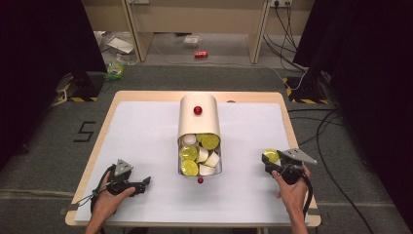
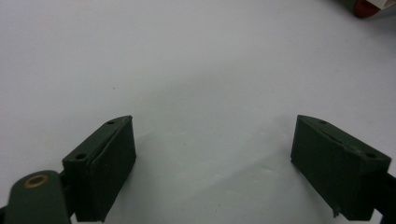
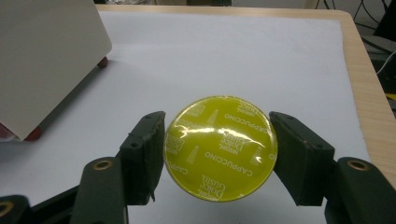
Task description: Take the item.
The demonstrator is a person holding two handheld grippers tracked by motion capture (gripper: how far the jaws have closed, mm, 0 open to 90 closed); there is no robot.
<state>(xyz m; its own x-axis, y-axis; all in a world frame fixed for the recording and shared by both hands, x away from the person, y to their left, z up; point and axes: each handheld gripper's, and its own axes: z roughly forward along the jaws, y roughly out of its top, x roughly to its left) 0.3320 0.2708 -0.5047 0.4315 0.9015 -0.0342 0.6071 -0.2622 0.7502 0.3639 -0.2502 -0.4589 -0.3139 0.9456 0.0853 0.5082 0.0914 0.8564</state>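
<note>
My wooden counter (image 1: 292, 127) under a white sheet (image 1: 146, 146), grey carpet floor (image 1: 44, 161) around me, black curtains (image 1: 44, 34) on both sides, pale wooden furniture (image 1: 195, 19) at the back, red can (image 1: 201, 54) on the floor, black cables (image 1: 331, 146) trailing right, yellow-black hazard tape (image 1: 78, 99)

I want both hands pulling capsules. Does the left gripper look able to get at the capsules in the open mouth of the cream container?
Probably yes. The left gripper is open and holds nothing, and bare white table lies between it and the cream container, whose mouth faces the person with the capsules exposed.

Capsule lid (image 3: 220, 148): "Dolce Gusto", "CAPPUCCINO"; floor mark (image 1: 86, 130), perhaps "5".
</note>
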